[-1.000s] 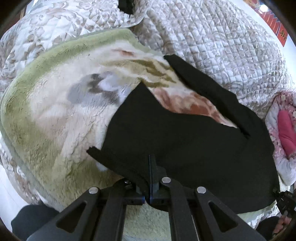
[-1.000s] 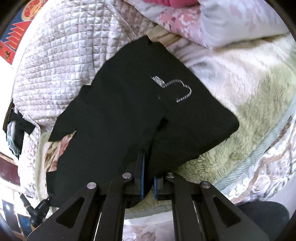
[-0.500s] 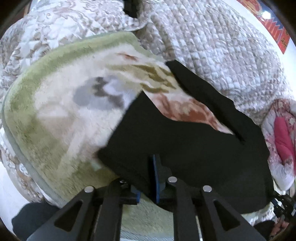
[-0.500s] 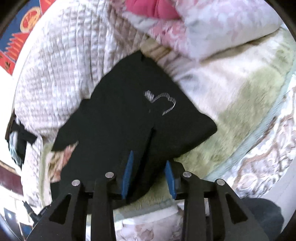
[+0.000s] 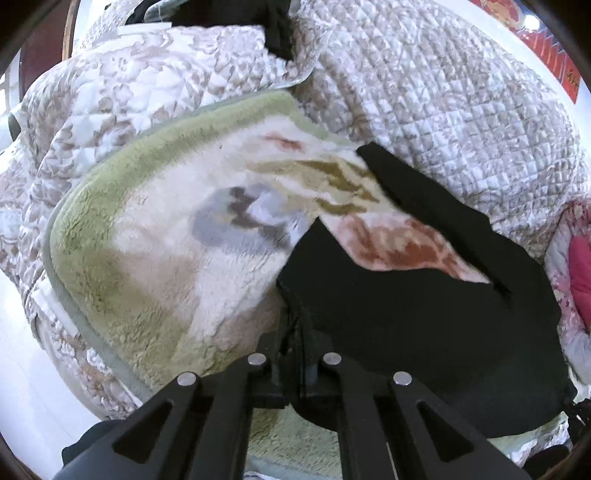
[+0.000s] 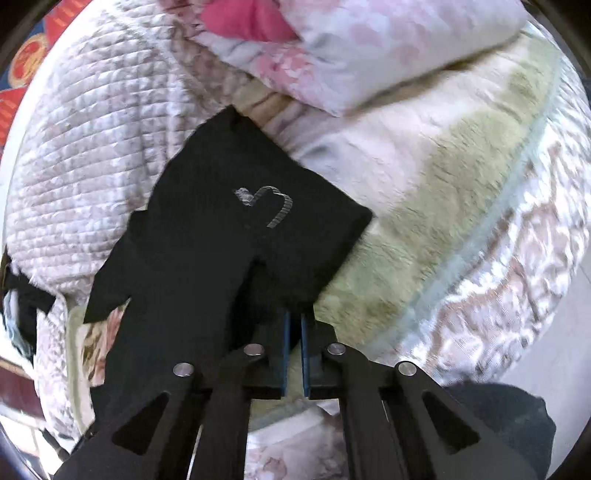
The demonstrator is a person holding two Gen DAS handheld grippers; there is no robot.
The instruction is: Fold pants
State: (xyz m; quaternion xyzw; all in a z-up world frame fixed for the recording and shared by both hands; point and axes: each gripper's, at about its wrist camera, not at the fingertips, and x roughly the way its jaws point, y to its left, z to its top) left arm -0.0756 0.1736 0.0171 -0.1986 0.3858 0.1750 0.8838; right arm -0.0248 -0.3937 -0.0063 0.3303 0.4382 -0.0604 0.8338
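Observation:
Black pants [image 5: 406,310] lie on a fleece blanket [image 5: 155,236], both legs stretching away toward the far side. My left gripper [image 5: 295,332] is shut on the near leg's edge, with cloth bunched between the jaws. In the right wrist view the pants [image 6: 207,251] show a silver heart outline [image 6: 271,205] near the waist. My right gripper [image 6: 294,325] is shut on the near edge of the waist end, its blue pads nearly together with black cloth at their tips.
A quilted beige bedspread [image 5: 424,92] lies beyond the blanket. A pink floral pillow [image 6: 351,48] lies past the waist end. A dark garment [image 5: 277,26] sits at the far edge. The bed's near edge drops off below the grippers.
My right gripper opened half a second ago and has shut again on the waist edge. My left gripper stayed shut on the leg and drew its edge rightward, baring more blanket.

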